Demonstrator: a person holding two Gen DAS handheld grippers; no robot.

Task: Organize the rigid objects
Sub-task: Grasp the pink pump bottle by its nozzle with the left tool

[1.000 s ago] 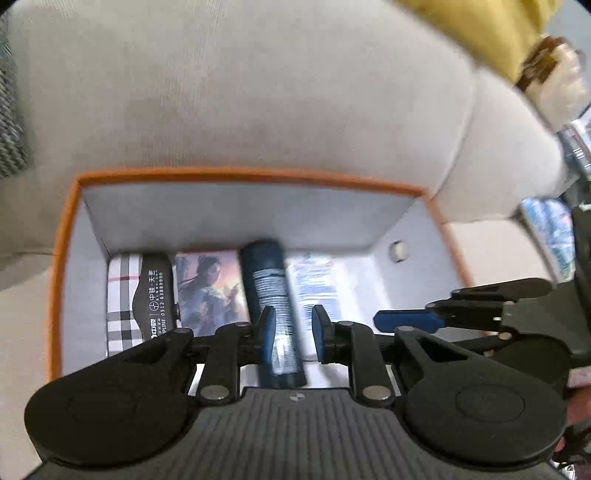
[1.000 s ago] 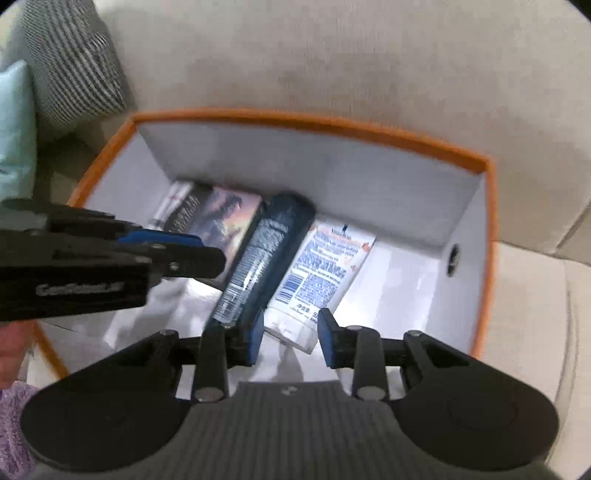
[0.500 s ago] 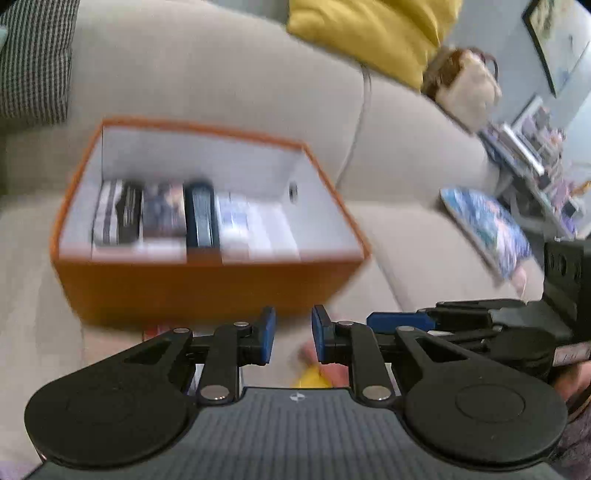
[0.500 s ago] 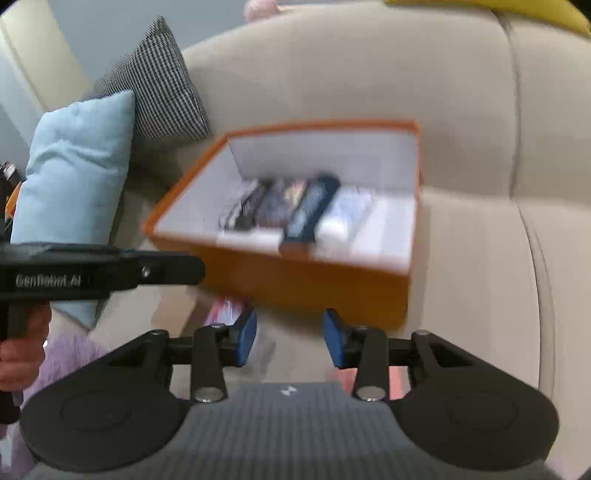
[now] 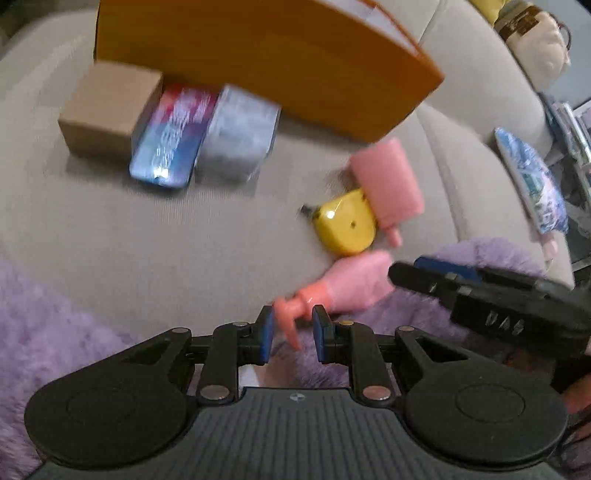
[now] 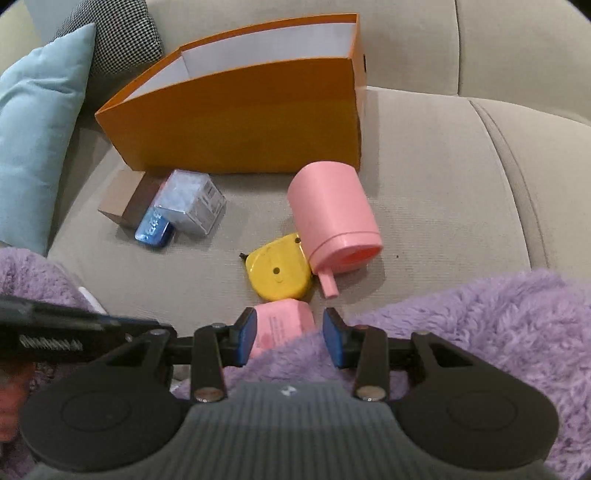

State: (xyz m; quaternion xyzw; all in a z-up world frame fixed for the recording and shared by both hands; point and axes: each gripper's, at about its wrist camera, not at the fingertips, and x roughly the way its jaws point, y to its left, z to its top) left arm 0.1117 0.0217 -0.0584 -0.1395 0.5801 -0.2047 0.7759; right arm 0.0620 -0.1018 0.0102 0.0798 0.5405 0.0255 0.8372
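Near edge: purple fleece blanket (image 6: 498,325) covers the near strip of the sofa seat (image 6: 443,177) on both sides and laps over the nearest item.

Left hand-held gripper (image 5: 291,334): fingers narrowly spread, nothing pinched. The nozzle of a pink spray bottle (image 5: 351,284) shows in the gap, but the pads do not press it. The view is motion-blurred, so contact is hard to judge.

Right hand-held gripper (image 6: 290,339): fingers spread wider, empty. A pink labelled body (image 6: 284,319) lies just beyond the tips, its near end hidden under the blanket; apparently the same spray bottle.

Middle ground: yellow tape measure (image 6: 279,271) lies flat, touching a pink cup (image 6: 332,214) on its right. The cup lies on its side, mouth toward the near edge, a short spout at its rim. Open seat fabric lies to the left of the tape measure and to the right of the cup.

Far left: a cluster of 3, packed together: brown carton (image 6: 123,201), blue packet (image 6: 155,230), clear wrapped box (image 6: 190,201). The packet's print is unreadable.

Far: orange box (image 6: 240,122), white inside, stands against the sofa back; its contents are hidden by the near wall. The cluster and the cup sit close to its near wall.

Far left edge: light blue cushion (image 6: 40,122), checked cushion (image 6: 118,33) behind it.
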